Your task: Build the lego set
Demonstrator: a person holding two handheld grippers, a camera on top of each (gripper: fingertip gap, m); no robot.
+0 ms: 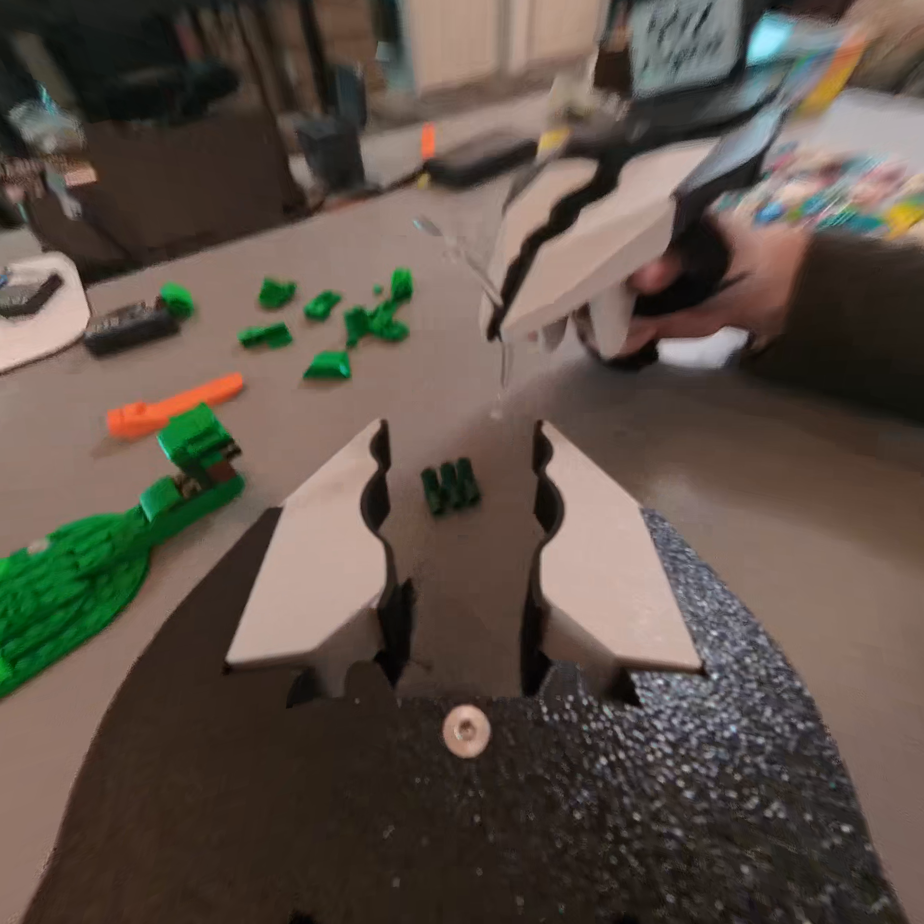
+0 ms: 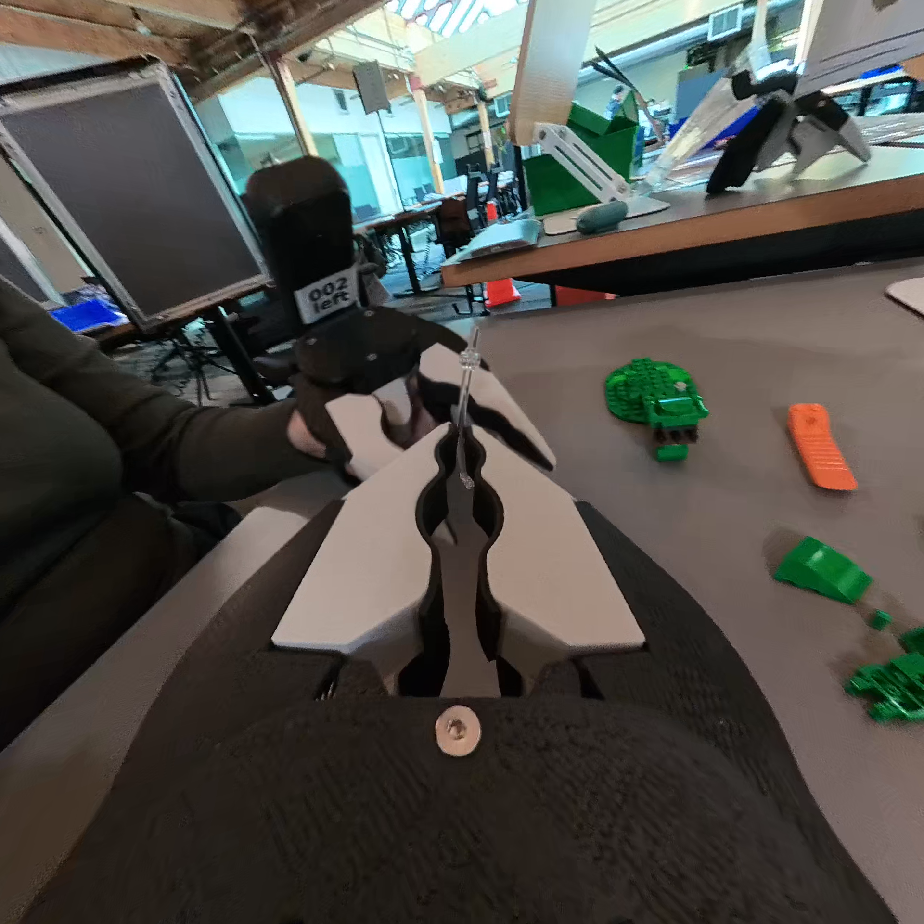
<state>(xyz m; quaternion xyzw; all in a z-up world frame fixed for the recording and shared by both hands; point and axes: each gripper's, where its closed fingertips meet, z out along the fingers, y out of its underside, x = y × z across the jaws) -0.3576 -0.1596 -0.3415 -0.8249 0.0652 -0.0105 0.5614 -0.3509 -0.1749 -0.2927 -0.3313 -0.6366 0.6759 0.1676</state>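
My left gripper [image 1: 460,435] is open and low over the grey table [image 1: 650,500]. A small dark green ribbed piece [image 1: 450,487] lies on the table between its fingers, touching neither. My right gripper [image 2: 457,432] is shut on a thin clear rod [image 2: 467,395] that sticks out past its tips. In the left wrist view the right gripper [image 1: 500,325] hangs tips-down just beyond my left fingers, with the rod [image 1: 502,365] pointing at the table. The partly built green model [image 1: 75,585] sits at the left; it also shows in the right wrist view [image 2: 650,395].
An orange brick separator [image 1: 175,405] lies beside the model, also in the right wrist view [image 2: 820,450]. Several loose green pieces [image 1: 360,315] and a green slope [image 2: 822,575] are scattered mid-table. A black piece [image 1: 130,325] and a colourful booklet [image 1: 840,195] lie farther back. The gap from one gripper's tips to the other's is roughly 5 cm. Between my left fingertips and the green slope [image 2: 822,575] there is roughly 12 cm.
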